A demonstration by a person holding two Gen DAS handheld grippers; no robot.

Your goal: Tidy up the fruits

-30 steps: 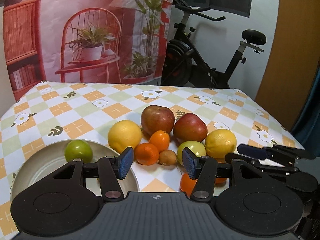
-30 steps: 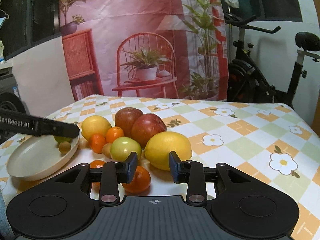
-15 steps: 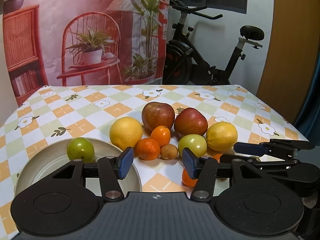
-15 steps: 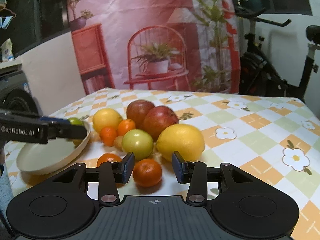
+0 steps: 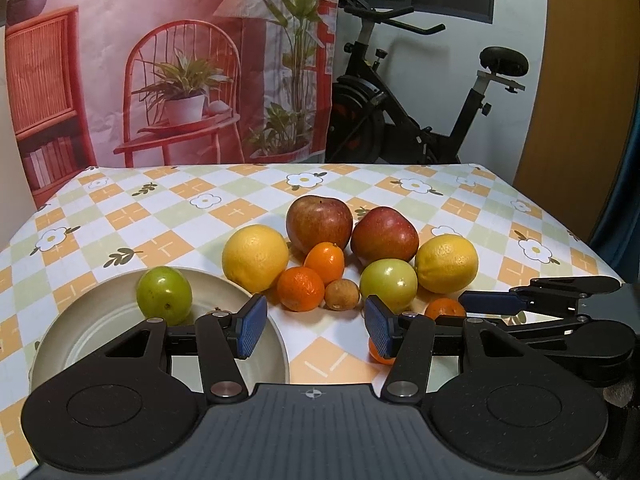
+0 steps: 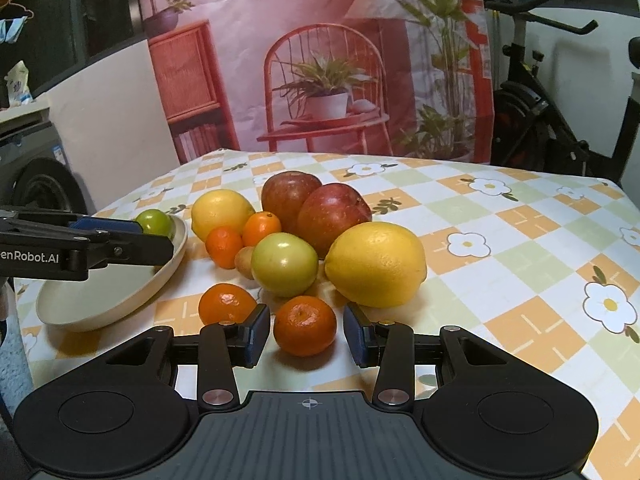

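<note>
One green fruit (image 5: 164,294) already sits in the plate (image 5: 80,332) at near left. Right gripper (image 6: 306,334) jaws stand partly open, flanking a mandarin (image 6: 305,330) untouched on the tabletop (image 6: 520,240). Next: close gently, lift, carry left. Left gripper (image 5: 312,330) hangs half open, empty, over the plate's edge.

Fruit cluster (image 6: 320,236) is packed tight at table centre, pieces touching, no lane through it. Near tangerine (image 6: 305,325) sits between the right gripper (image 6: 306,334) pads with a slim gap each side; second tangerine (image 6: 226,304) just left of the left pad, big lemon (image 6: 376,264) just behind. Tablecloth (image 6: 520,240) right of the lemon is bare; left side is blocked by the plate (image 6: 120,296) and left gripper (image 6: 120,240) over it.
</note>
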